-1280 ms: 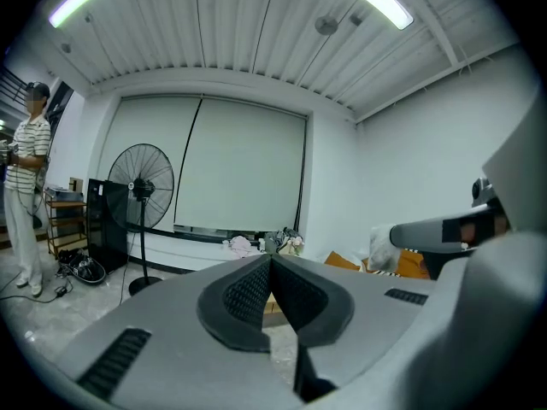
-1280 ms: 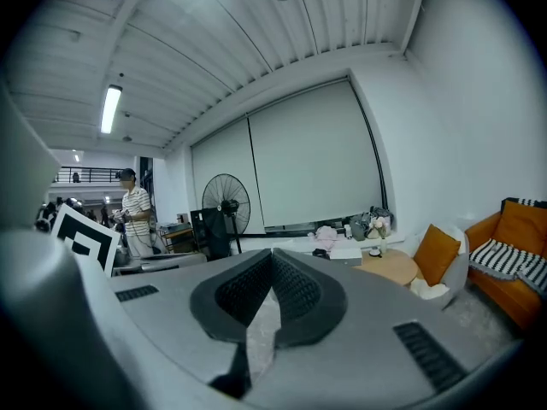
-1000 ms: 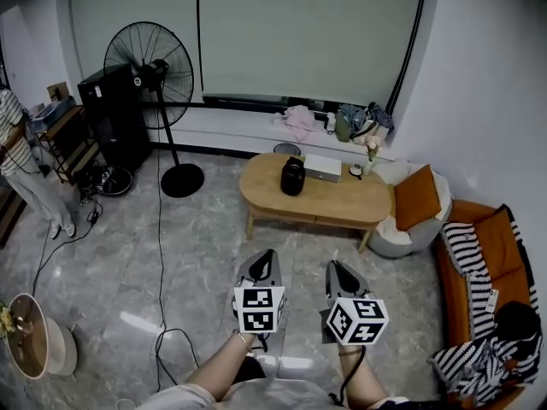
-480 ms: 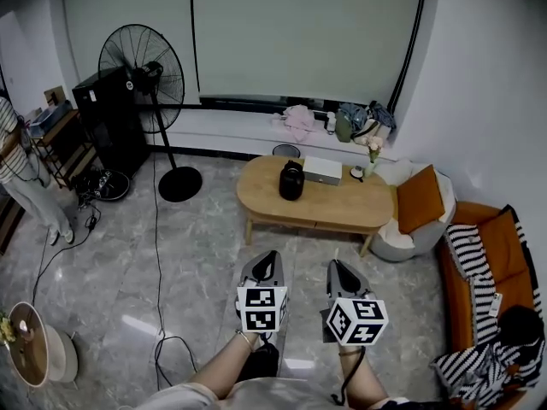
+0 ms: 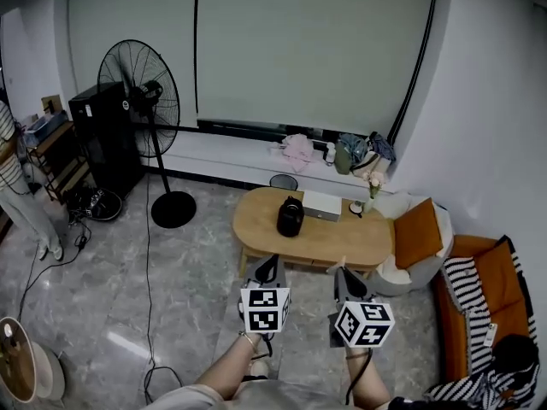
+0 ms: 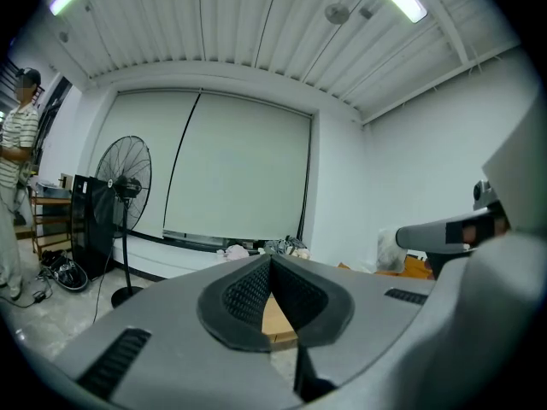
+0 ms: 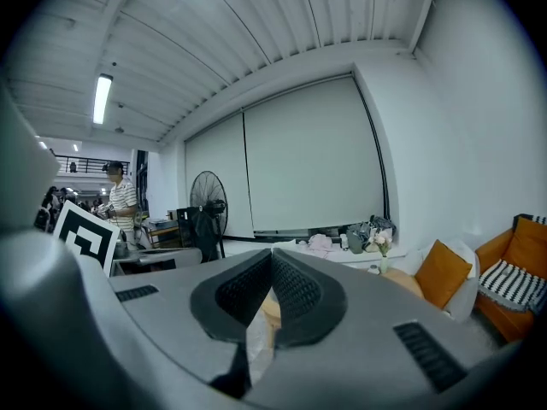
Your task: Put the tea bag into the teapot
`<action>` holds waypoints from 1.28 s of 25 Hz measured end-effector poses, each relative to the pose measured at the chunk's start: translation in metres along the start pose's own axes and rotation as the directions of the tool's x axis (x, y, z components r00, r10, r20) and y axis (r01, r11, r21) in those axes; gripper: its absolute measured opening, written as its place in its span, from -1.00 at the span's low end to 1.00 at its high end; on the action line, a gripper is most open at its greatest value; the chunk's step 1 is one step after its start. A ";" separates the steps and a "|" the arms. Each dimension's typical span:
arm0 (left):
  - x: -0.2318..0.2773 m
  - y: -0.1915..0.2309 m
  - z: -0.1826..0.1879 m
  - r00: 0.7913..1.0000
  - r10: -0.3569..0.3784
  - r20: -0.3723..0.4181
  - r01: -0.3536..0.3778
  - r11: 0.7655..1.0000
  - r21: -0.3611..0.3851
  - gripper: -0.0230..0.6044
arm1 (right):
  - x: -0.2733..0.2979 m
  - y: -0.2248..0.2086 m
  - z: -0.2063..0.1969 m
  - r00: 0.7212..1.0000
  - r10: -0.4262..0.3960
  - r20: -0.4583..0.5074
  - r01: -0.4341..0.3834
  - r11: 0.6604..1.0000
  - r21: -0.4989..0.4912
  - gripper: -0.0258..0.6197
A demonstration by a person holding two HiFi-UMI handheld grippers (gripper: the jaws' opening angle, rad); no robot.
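Observation:
A black teapot (image 5: 291, 216) stands on the oval wooden coffee table (image 5: 329, 246), with a white box (image 5: 322, 205) just behind it. I cannot make out a tea bag anywhere. My left gripper (image 5: 271, 260) and right gripper (image 5: 338, 271) hover side by side over the floor just short of the table's near edge. In the left gripper view the left gripper (image 6: 271, 260) has its jaws closed tip to tip, with nothing between them. The right gripper (image 7: 272, 255) looks the same in its own view. Only table and floor show through the gaps behind the tips.
A small cup (image 5: 355, 207) and a flower vase (image 5: 371, 195) sit at the table's right end. A standing fan (image 5: 141, 101) and black cabinet (image 5: 102, 139) are at left, with a cable (image 5: 147, 254) across the floor. An orange cushion (image 5: 417, 233) and sofa (image 5: 479, 289) are at right.
The view has moved forward, and the table now lies closer to both grippers. The grippers stay shut and side by side. The person at left has slid nearly out of view.

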State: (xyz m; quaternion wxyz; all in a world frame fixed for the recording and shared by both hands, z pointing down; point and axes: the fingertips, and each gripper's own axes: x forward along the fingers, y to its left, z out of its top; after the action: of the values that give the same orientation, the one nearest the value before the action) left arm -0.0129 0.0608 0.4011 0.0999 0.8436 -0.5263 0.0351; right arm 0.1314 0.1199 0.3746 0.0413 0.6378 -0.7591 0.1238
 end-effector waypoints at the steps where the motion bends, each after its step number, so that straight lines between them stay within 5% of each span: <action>1: 0.006 0.007 0.001 1.000 0.001 -0.004 -0.001 1.000 -0.002 -0.91 | 0.009 0.002 0.000 1.000 0.005 -0.006 -0.005 1.000 0.000 -0.82; 15: 0.083 0.067 -0.023 0.996 -0.004 -0.085 0.001 1.000 -0.028 -0.91 | 0.112 0.002 -0.015 0.996 0.012 -0.086 -0.012 1.000 0.002 -0.82; 25: 0.099 0.067 -0.048 0.986 -0.001 -0.164 0.003 1.000 0.009 -0.91 | 0.133 -0.027 -0.024 0.995 -0.024 -0.101 0.030 0.998 0.060 -0.82; 32: 0.125 0.078 -0.039 0.988 0.019 -0.150 -0.014 0.999 0.034 -0.91 | 0.161 -0.050 -0.013 0.997 -0.039 -0.070 0.045 0.996 0.079 -0.82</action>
State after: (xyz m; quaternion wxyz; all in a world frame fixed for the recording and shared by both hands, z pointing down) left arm -0.0256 -0.0745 0.4704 0.1252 0.8357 -0.5236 0.1081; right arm 0.1492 -0.0391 0.4295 0.0443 0.6501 -0.7381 0.1751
